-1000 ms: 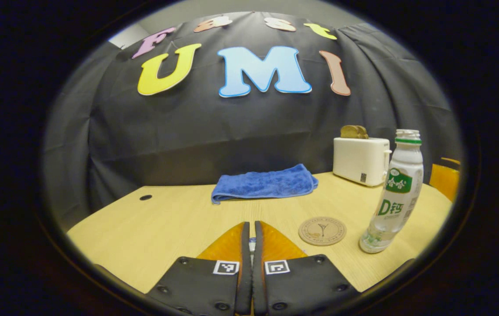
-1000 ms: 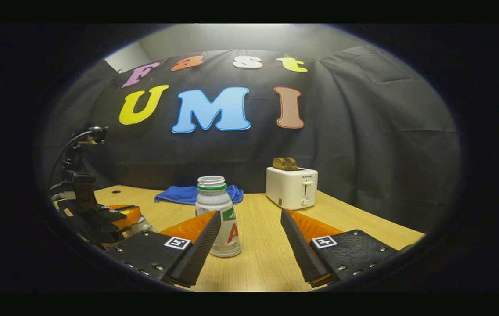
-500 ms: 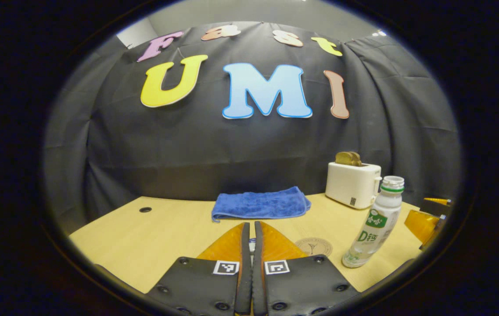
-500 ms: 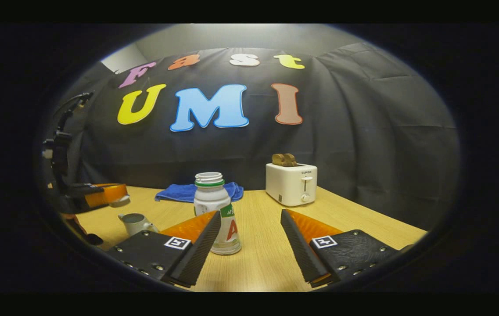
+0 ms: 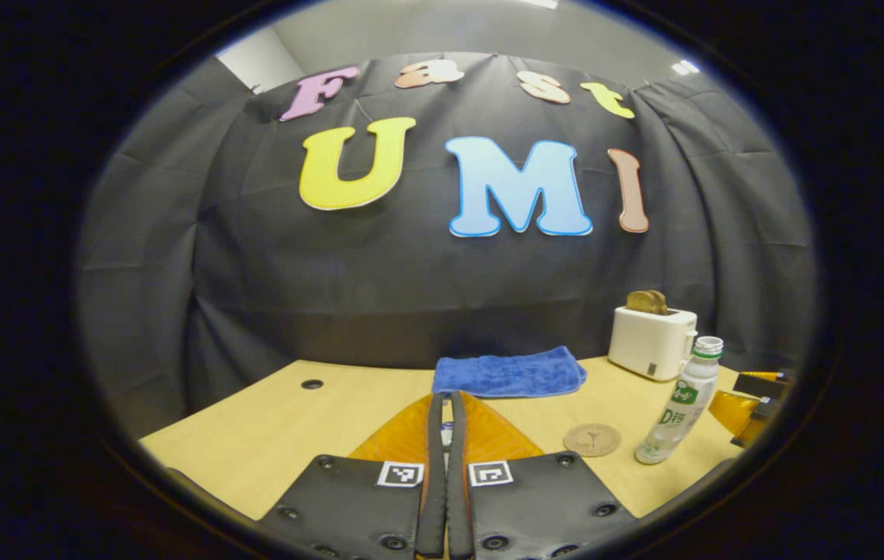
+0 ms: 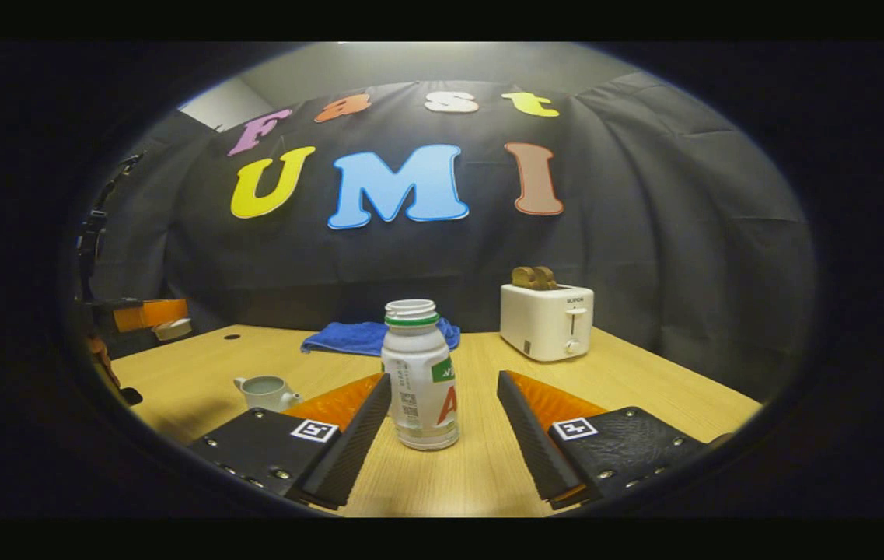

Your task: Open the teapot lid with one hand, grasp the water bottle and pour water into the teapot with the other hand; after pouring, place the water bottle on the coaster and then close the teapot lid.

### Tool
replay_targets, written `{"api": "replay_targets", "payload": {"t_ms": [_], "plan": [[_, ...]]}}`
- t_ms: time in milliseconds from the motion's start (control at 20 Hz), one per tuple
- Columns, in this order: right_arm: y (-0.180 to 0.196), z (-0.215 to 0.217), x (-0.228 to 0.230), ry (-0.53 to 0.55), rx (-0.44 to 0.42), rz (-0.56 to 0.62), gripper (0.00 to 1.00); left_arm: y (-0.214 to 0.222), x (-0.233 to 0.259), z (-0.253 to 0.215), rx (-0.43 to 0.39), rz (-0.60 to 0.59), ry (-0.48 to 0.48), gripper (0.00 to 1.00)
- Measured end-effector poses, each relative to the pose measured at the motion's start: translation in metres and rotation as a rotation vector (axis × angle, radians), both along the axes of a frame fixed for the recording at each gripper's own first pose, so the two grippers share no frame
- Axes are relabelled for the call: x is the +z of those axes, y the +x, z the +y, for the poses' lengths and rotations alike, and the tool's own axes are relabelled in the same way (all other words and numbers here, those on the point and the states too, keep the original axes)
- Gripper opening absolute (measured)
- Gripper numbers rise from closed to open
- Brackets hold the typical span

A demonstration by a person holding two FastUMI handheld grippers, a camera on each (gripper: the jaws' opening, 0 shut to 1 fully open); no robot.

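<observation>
Lid lifted, bottle waiting between open fingers.
Left claw (image 6: 152, 319), frame's left edge, pinches the lid (image 6: 172, 329); right claw (image 6: 442, 424) gapes around the upright bottle (image 6: 420, 376); open teapot (image 6: 265, 392) lower left on the surface (image 6: 644, 397).

Teapot (image 6: 264, 393) partly behind gripper finger
</observation>
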State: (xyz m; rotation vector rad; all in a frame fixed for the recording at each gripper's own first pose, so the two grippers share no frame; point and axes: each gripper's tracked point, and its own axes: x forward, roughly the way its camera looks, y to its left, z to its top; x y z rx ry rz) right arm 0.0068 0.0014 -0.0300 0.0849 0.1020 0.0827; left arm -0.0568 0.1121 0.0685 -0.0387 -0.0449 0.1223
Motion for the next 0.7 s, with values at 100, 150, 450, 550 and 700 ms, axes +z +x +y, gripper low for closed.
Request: {"api": "replay_targets", "payload": {"t_ms": [100, 150, 450, 550, 700], "plan": [[0.004, 0.005, -0.003, -0.034, 0.023, 0.005, 0.85, -0.006, -0.005, 0.019, 0.033, 0.011, -0.006, 0.03], [0.007, 0.008, -0.007, -0.051, 0.034, 0.013, 0.85, -0.01, -0.008, 0.029, 0.048, 0.013, -0.008, 0.07], [0.026, 0.017, -0.019, -0.124, 0.054, 0.036, 0.9, -0.026, -0.023, 0.069, 0.109, 0.035, -0.017, 0.07], [0.034, 0.02, -0.024, -0.129, 0.062, 0.046, 0.91, -0.031, -0.027, 0.077, 0.12, 0.043, -0.022, 0.11], [0.04, 0.024, -0.034, -0.126, 0.074, 0.074, 0.91, -0.036, -0.035, 0.085, 0.13, 0.054, -0.031, 0.07]]}}
